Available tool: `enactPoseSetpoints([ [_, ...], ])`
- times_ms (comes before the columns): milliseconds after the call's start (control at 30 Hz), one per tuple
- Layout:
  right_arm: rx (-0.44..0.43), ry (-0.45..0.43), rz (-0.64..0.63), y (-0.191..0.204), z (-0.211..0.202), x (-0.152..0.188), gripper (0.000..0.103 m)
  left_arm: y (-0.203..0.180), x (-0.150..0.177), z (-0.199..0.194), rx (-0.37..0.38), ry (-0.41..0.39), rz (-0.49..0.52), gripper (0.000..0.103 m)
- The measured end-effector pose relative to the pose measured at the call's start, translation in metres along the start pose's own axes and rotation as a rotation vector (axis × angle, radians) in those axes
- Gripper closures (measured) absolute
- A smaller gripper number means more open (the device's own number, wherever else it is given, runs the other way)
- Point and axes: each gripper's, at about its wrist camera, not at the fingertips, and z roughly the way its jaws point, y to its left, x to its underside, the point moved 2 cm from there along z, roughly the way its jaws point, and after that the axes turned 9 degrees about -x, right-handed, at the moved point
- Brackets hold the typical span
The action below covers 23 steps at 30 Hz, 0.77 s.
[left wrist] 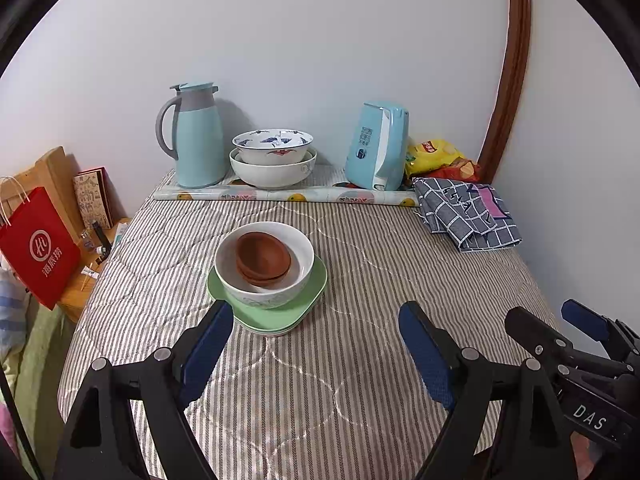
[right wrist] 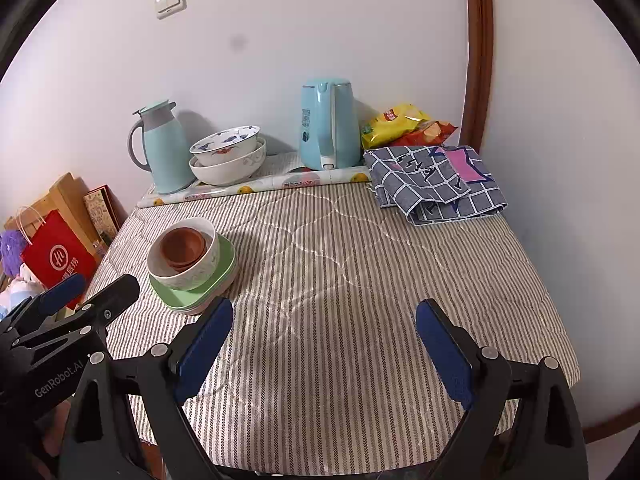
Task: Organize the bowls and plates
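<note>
Table is covered w/ a striped quilted cloth. Near left-centre, green plates are stacked directly on the cloth. Along the far edge a rolled patterned mat is laid across; on it, from left to right, a light-blue thermos jug, a large white bowl & a light-blue kettle are set. At far right a checked cloth is folded, w/ snack bags just behind it by the wall.
</note>
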Motion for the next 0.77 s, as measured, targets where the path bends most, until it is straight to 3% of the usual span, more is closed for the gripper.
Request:
enactPoseSetpoints([
  [767,-0.005,-0.012,0.003,0.0003,-0.0016,-0.001,0.011,-0.003,-0.0001,0.0023,-0.003,-0.004,0.007,0.018],
])
